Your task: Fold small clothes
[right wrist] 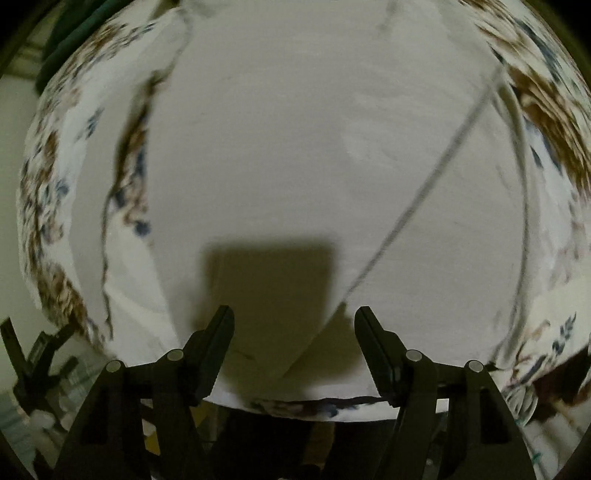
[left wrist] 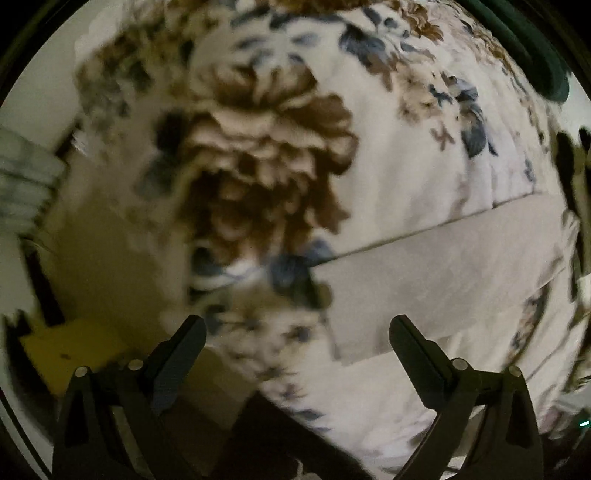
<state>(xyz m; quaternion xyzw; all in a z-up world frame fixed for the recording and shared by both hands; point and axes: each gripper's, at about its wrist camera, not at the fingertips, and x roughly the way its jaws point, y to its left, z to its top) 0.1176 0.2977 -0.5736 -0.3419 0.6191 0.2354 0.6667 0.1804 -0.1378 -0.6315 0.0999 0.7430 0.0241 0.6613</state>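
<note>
Left claw [left wrist: 297, 332] apart, empty, over floral bedspread [left wrist: 388, 166]. Right claw [right wrist: 294, 325] apart, empty, above white garment [right wrist: 295, 147] near bed's front edge.

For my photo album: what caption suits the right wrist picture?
Open right gripper poised over a plain white cloth on a flowered bedspread.

A bedspread [left wrist: 388, 177] with large brown flowers and dark blue leaves on white covers most of the left wrist view. Past its left edge lies a yellow board [left wrist: 70, 354] low down, and above that a pale striped thing [left wrist: 26, 177], too blurred to name. At the upper right rim curves a dark green band [left wrist: 532, 48]. In the right wrist view the same flowered bedspread [right wrist: 55, 192] shows at both sides. A dark green thing [right wrist: 70, 33] sits at the upper left, and a black stand [right wrist: 33, 362] at the lower left.
</note>
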